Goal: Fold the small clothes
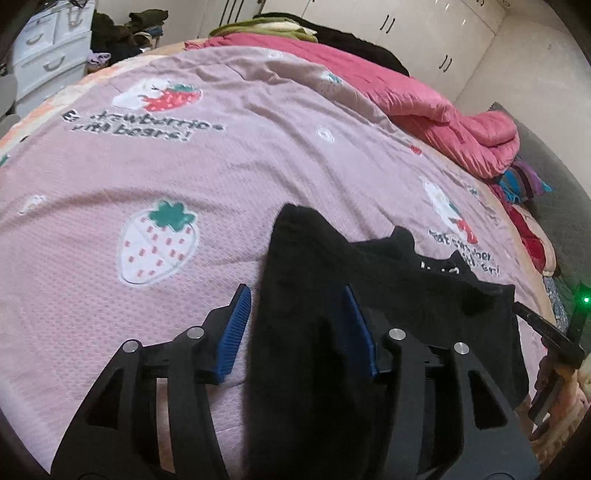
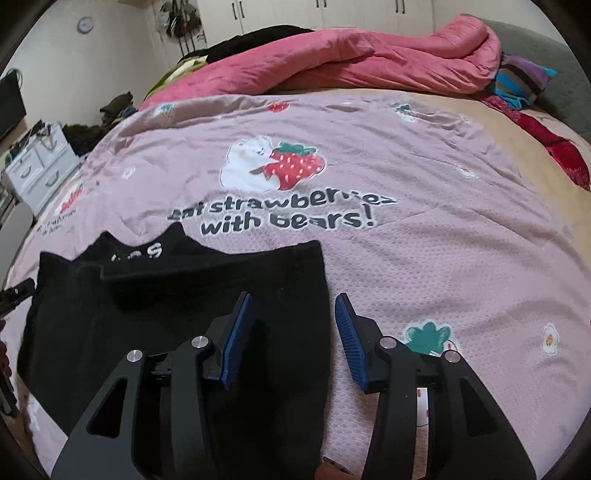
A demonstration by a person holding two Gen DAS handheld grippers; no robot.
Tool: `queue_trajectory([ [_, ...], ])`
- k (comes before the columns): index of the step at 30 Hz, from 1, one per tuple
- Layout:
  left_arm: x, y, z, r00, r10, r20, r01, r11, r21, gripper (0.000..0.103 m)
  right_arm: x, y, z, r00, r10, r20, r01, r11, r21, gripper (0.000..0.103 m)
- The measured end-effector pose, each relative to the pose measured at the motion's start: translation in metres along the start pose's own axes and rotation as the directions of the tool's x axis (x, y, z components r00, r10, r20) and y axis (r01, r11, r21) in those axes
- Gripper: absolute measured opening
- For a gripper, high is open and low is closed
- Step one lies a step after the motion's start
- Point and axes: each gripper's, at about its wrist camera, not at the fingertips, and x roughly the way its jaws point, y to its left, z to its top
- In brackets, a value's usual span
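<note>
A small black garment with white lettering (image 1: pixel 406 295) lies on the pink strawberry-print bedspread (image 1: pixel 184 166). In the left wrist view my left gripper (image 1: pixel 297 299) is open, its blue pads either side of the garment's raised left part. In the right wrist view the garment (image 2: pixel 184 295) lies at lower left, a sleeve folded across it. My right gripper (image 2: pixel 293 306) is open over the garment's right edge, left pad above the cloth, right pad above the bedspread (image 2: pixel 443 258). The right gripper's body (image 1: pixel 554 343) shows at the left view's right edge.
A rolled pink quilt (image 2: pixel 369 62) and dark clothes lie along the far side of the bed. Striped and red fabrics (image 2: pixel 524 85) are piled at the far right. A white drawer unit (image 2: pixel 37 166) stands left of the bed. Wardrobe doors (image 1: pixel 424 33) line the far wall.
</note>
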Motion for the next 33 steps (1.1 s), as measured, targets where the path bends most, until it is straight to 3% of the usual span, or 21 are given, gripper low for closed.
queue_trajectory([
  [3,0.005,-0.004,-0.001,1.0,0.0,0.002,0.0,1.0,0.009,0.043,0.007,0.006,-0.001,1.0,-0.015,-0.002,0.015,1.0,-0.023,0.039],
  [4,0.005,-0.004,-0.001,1.0,0.008,0.014,-0.008,1.0,0.015,0.032,0.007,0.007,-0.002,1.0,-0.018,0.0,0.018,0.999,-0.028,0.022],
  [5,0.005,-0.005,-0.001,1.0,0.02,0.024,-0.02,1.0,0.022,0.006,0.007,0.008,-0.003,1.0,-0.021,0.005,0.022,0.999,-0.033,0.013],
  [6,0.004,-0.004,-0.002,0.999,0.023,0.034,-0.024,0.999,0.029,0.003,0.005,0.008,-0.003,1.0,-0.021,0.018,0.022,0.999,-0.035,0.012],
  [16,-0.042,0.001,0.006,0.986,-0.022,0.168,0.017,0.999,0.032,0.002,-0.028,-0.009,0.014,0.987,0.054,0.149,-0.063,0.997,0.055,0.008],
  [25,-0.011,0.008,0.001,0.994,0.026,0.108,-0.029,0.999,0.027,0.003,0.004,-0.011,0.01,0.997,0.011,0.076,-0.02,0.994,0.106,0.008],
  [33,-0.009,0.009,-0.003,0.995,0.051,0.088,-0.053,0.998,0.027,0.005,0.003,-0.01,0.004,0.998,-0.014,0.069,0.007,0.995,0.104,0.008],
])
